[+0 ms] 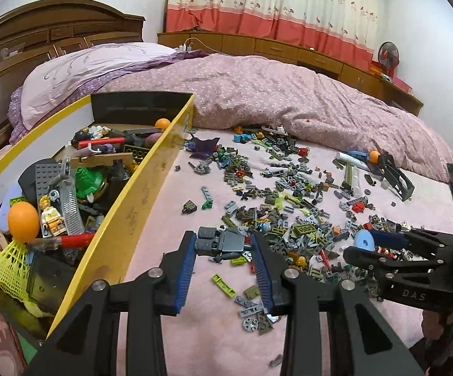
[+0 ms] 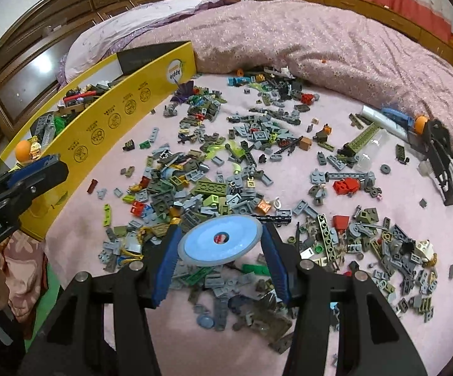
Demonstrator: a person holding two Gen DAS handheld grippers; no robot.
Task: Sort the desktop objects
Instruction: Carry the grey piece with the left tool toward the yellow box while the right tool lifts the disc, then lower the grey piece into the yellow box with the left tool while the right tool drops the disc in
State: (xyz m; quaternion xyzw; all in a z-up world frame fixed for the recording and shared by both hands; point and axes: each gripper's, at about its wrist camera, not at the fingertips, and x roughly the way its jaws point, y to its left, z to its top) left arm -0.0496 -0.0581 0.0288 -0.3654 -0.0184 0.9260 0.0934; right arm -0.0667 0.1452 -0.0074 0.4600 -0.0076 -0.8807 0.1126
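Left gripper (image 1: 223, 246) closed on grey minifigure (image 1: 223, 242), held crosswise between the blue pads (image 1: 185, 269), long axis left-right, legs toward the left pad. Left of it, yellow box (image 1: 126, 219) crammed with toys. Ahead and to the right, loose bricks (image 1: 276, 194) strewn over pink sheet (image 1: 201, 307). Right gripper (image 2: 220, 244) clamped on light-blue disc (image 2: 218, 242), lying nearly flat, face up, above the bricks.

Even indoor light, fisheye-warped edges
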